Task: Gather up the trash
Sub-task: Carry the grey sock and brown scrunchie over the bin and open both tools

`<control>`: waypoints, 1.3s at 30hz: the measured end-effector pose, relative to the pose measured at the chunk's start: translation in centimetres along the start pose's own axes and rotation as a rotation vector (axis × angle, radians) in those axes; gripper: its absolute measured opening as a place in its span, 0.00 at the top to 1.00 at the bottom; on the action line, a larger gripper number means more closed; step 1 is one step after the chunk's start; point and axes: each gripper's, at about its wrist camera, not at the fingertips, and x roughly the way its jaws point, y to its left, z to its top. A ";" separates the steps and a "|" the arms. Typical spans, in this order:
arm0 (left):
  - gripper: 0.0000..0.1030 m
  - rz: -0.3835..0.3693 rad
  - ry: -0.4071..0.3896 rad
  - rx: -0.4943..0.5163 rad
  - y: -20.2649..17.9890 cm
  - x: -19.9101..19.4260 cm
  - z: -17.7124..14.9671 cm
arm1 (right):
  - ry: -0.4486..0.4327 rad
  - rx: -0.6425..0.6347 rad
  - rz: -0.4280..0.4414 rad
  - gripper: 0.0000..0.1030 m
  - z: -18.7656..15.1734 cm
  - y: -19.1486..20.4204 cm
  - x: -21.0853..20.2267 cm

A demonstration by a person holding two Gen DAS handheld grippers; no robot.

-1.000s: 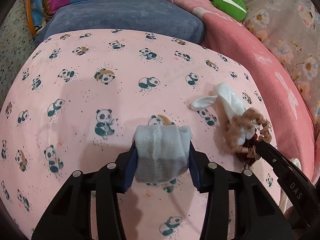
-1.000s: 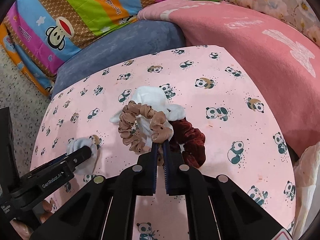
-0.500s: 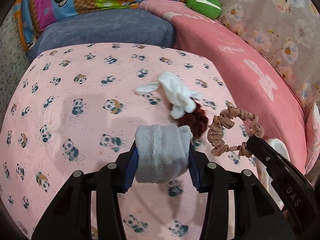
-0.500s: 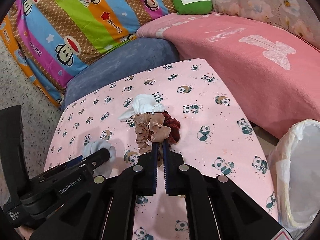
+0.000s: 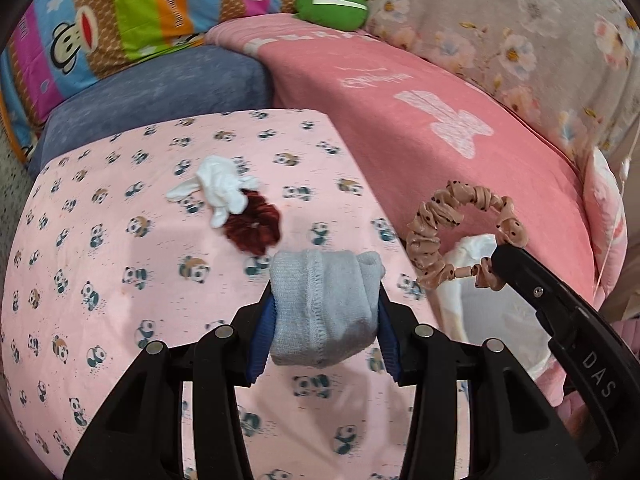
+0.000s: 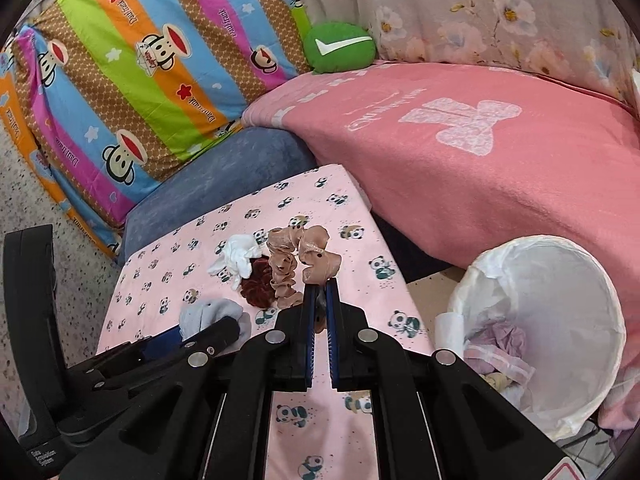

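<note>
My left gripper is shut on a rolled grey sock, held above the pink panda cloth. My right gripper is shut on a tan dotted scrunchie, which in the left wrist view hangs over the bin's edge. A white crumpled cloth and a dark red scrunchie lie together on the panda cloth; both show in the right wrist view, the cloth and the red scrunchie. A white-lined trash bin stands at the right, with some trash inside.
A pink blanket covers the seat behind the bin. A blue cushion, a striped monkey pillow and a green round cushion are at the back. Speckled floor lies to the left.
Both grippers have lifted and swung right toward the bin, carrying the sock and the tan scrunchie. The white cloth and red scrunchie stay on the panda cloth.
</note>
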 end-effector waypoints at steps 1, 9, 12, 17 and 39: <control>0.58 -0.004 -0.001 0.013 -0.8 0.0 0.0 | -0.006 0.009 -0.005 0.94 0.1 -0.7 -0.5; 0.58 -0.036 -0.003 0.110 -6.4 0.0 -0.2 | -0.051 0.076 -0.044 0.94 0.6 -5.9 -3.8; 0.58 -0.046 -0.002 0.140 -8.3 0.1 -0.3 | -0.064 0.101 -0.063 0.94 0.5 -8.2 -4.9; 0.58 -0.062 0.002 0.186 -11.0 0.4 -0.5 | -0.077 0.138 -0.087 0.94 0.4 -11.1 -6.2; 0.56 -0.107 0.039 0.323 -18.3 2.1 -1.4 | -0.105 0.252 -0.151 0.94 -0.8 -19.1 -8.7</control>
